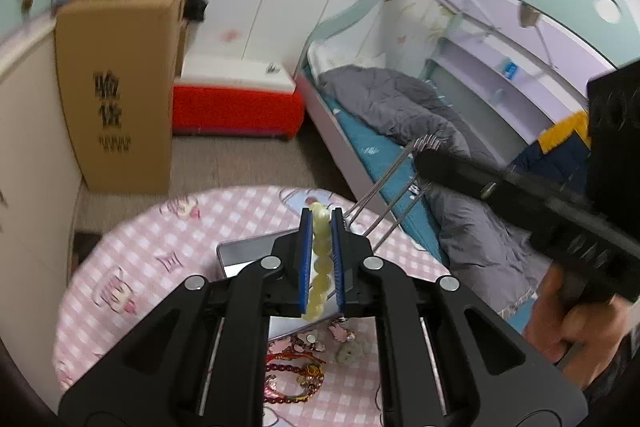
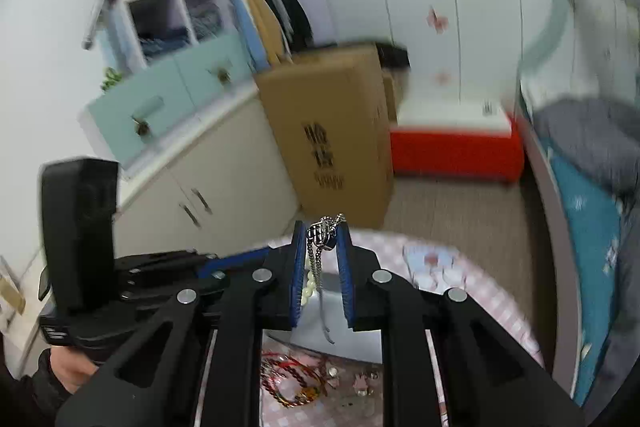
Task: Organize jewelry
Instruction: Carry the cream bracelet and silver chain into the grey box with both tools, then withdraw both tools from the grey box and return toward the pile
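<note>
Red cord bracelets [image 1: 294,373] lie tangled on the pink checked counter [image 1: 132,259], nearest the lens. Above them the left hand-held gripper [image 1: 322,223] is clenched on a pale green bead bracelet [image 1: 321,259]. To its right, the right hand-held gripper [image 2: 323,227] grips a silver chain necklace [image 2: 320,247], strands dangling. Beyond the counter stands a bed [image 1: 372,151].
</note>
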`<state>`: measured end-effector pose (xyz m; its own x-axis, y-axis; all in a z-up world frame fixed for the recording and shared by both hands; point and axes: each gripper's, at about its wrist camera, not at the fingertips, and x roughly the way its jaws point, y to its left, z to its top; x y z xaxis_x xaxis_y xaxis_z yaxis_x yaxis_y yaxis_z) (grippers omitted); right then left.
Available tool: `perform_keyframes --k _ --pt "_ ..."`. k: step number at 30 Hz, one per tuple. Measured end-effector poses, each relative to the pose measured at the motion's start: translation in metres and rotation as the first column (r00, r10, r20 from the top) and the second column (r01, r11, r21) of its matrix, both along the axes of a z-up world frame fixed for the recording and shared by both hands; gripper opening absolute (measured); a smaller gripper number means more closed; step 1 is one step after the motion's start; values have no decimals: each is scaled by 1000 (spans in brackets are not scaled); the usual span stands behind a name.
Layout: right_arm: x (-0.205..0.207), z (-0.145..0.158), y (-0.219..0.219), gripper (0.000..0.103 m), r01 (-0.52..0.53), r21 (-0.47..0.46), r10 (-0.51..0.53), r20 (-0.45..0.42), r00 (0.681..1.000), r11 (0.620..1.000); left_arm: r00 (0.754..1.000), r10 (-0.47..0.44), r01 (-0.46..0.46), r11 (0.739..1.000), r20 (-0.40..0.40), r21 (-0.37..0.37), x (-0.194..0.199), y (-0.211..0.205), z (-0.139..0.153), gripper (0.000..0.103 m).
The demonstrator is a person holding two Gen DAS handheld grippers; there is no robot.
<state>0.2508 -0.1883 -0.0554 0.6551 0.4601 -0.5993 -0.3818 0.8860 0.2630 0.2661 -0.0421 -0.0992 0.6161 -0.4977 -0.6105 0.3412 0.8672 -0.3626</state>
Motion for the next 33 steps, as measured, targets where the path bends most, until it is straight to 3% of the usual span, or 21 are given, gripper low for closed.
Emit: perform_keyframes --k 2,3,4,5,6,12,18,25,33 --pt "10 -22 -6 22 30 4 -30 -56 998 1000 999 34 -32 998 -38 51 6 0 -17 23" --pt "13 -30 -9 38 44 13 -43 -78 996 999 997 63 -59 995 -49 83 9 2 -24 53" --pt "14 -38 -13 69 58 23 -55 -93 994 998 993 105 -100 989 -45 112 8 6 -29 87" --pt "12 -43 -18 84 86 31 -82 -93 992 996 991 132 -128 984 -26 124 5 10 -30 90" --pt "9 -45 -22 96 101 40 -97 -82 992 994 988 157 -156 979 5 132 -1 15 -29 90" --pt "-15 -43 -41 96 175 80 -171 -51 984 981 959 268 -280 945 88 171 -33 43 -18 90" --pt "-48 -22 -47 96 217 105 -222 30 975 970 928 301 -346 914 217 212 -81 54 8 91" --pt "-96 7 -44 96 245 87 -256 145 956 966 905 284 -362 905 316 223 -129 52 27 93" --pt "-157 29 -42 96 314 79 -322 303 897 946 882 276 -366 911 382 187 -165 57 40 94"
